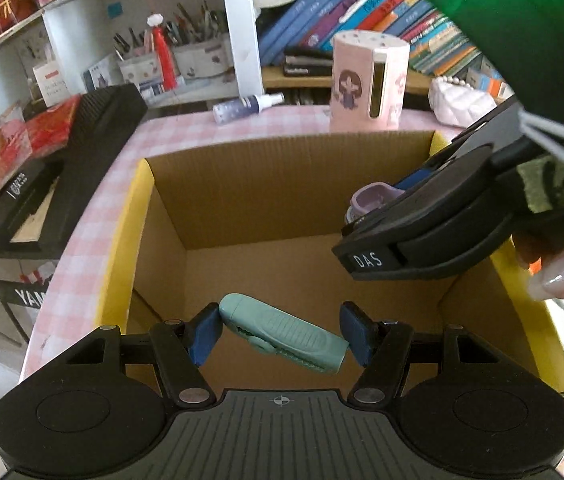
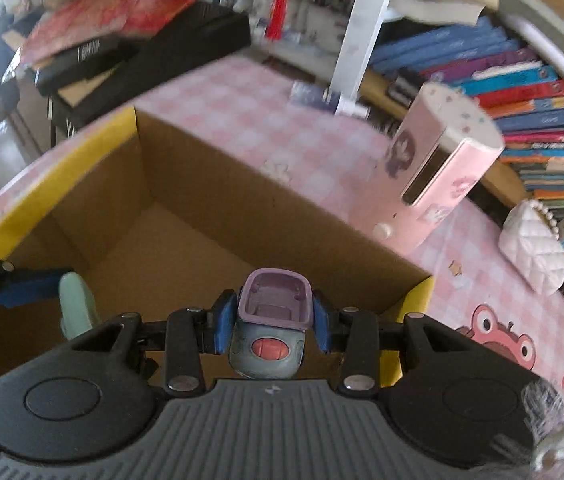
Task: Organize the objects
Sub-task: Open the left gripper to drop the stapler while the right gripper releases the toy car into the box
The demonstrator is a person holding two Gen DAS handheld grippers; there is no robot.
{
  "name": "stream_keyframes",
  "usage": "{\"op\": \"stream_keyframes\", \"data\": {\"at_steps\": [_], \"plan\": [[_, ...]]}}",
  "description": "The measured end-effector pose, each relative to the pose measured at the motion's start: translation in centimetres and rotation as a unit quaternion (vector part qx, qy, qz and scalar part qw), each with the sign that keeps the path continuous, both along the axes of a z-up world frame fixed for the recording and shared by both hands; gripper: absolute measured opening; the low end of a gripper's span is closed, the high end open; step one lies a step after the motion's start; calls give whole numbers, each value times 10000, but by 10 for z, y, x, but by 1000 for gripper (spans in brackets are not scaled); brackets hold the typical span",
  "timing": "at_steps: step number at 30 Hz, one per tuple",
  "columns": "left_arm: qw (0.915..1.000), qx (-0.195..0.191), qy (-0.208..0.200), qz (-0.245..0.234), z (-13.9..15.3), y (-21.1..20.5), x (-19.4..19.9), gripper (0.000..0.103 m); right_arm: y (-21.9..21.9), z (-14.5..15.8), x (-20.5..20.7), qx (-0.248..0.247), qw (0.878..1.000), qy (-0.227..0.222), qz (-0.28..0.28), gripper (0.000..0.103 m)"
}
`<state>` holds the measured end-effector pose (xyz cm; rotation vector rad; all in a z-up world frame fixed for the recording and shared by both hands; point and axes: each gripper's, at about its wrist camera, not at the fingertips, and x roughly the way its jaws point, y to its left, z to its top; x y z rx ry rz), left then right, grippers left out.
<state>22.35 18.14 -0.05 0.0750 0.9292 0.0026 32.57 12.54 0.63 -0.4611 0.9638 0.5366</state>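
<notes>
Both hands are over the open cardboard box (image 1: pixel 282 200) on the pink-checked bench (image 2: pixel 282 120), each carrying something to drop in. The left hand-held gripper (image 1: pixel 280 334) is clamped end-to-end on a mint-green utility knife (image 1: pixel 282 334), which hangs tilted between the blue pads above the box floor. The right hand-held gripper (image 2: pixel 270 320) is clamped on a small lilac-and-grey toy car (image 2: pixel 272 320), poised just inside the box's near wall. To my eye the thing now is to bring each one lower before letting go, and keep the two grippers from bumping, since they sit close together. The left view shows the box floor bare beneath the knife and a thumb (image 1: pixel 553 280) on the right tool; the right view shows the toy's red button and the pink canister (image 2: pixel 441 160) standing beyond the box, well ahead of the fingers.
</notes>
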Motion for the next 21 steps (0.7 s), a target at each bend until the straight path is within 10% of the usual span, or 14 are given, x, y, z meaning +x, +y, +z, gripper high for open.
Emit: {"op": "stream_keyframes", "data": {"at_steps": [21], "plan": [[9991, -70, 417, 58, -24, 1, 2, 65, 2, -35, 0, -209, 9972, 649, 313, 38]]}}
